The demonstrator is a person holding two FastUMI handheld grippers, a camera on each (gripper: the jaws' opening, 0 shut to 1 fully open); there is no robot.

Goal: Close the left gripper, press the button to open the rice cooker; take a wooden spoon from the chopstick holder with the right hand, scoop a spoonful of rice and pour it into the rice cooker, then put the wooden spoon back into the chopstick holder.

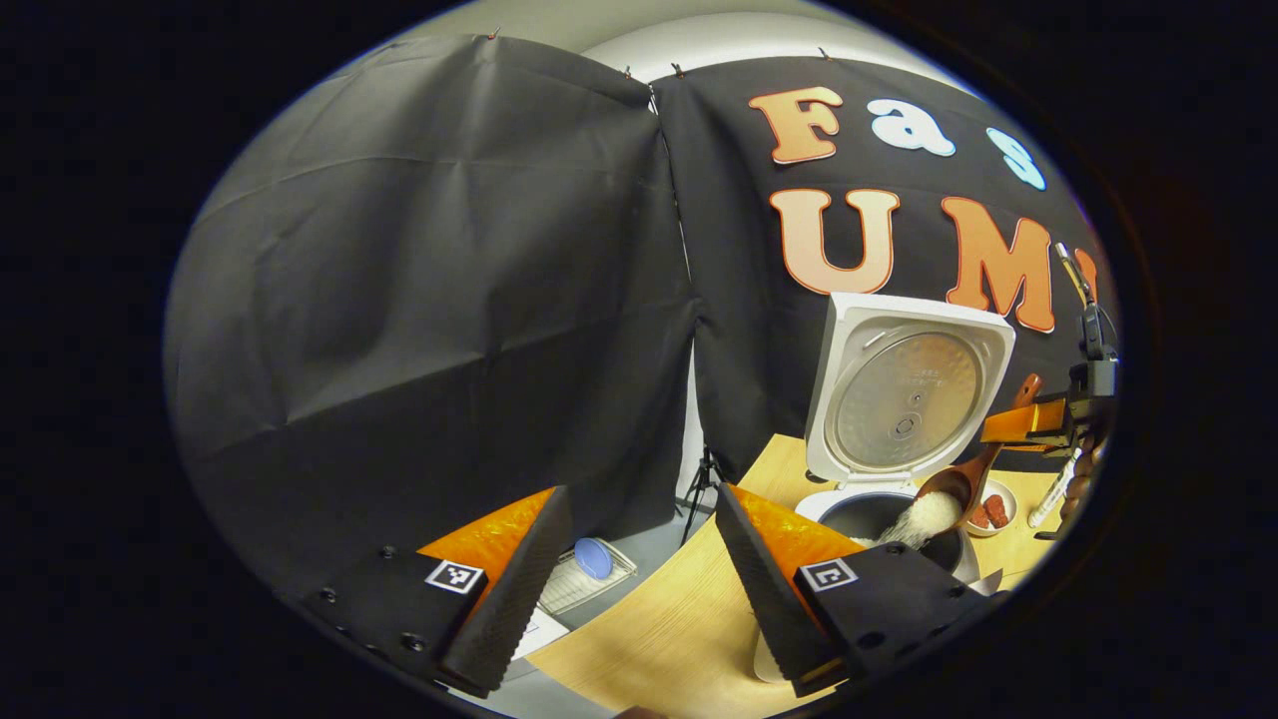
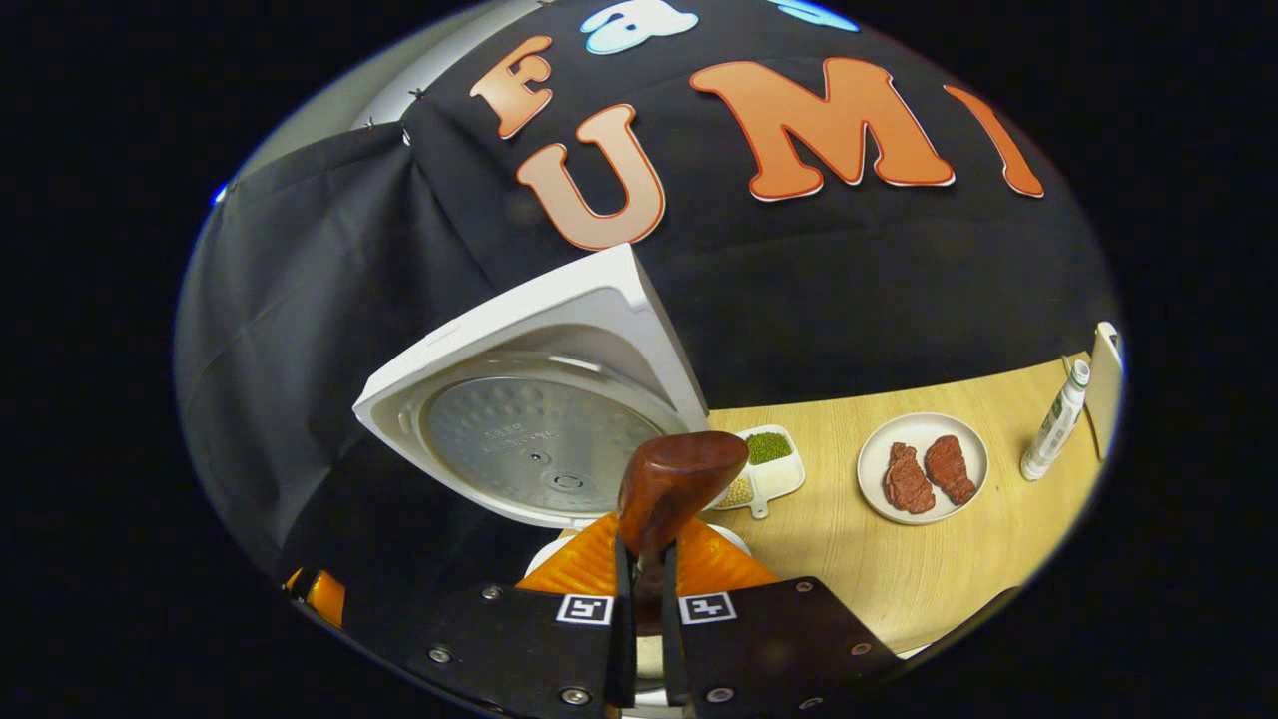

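The left tool [image 1: 639, 584] hangs with its fingers wide apart and nothing between them, off the left edge of the wooden worktop [image 1: 659, 629]. Beyond it, near the worktop's back edge, the rice cooker [image 1: 899, 469] stands with its lid upright and its pot exposed. The wooden spoon [image 1: 963, 479] is tipped over the pot and white rice [image 1: 924, 519] is sliding off its bowl into the cooker. The right tool [image 2: 644, 589] is clamped on the spoon's handle, the fingers pressing it from both sides close to the rounded end.

The spoon looks stiff, light and fairly smooth, so a grip well up the handle probably suits it; loose grains spill easily if it tilts early.

Farther right on the pale wood-grain surface sit a small divided dish [image 2: 764, 464] of green and tan beans, a plate [image 2: 924, 469] with two meat pieces, and a bottle [image 2: 1056, 419] by the right edge. Black cloth closes the booth behind
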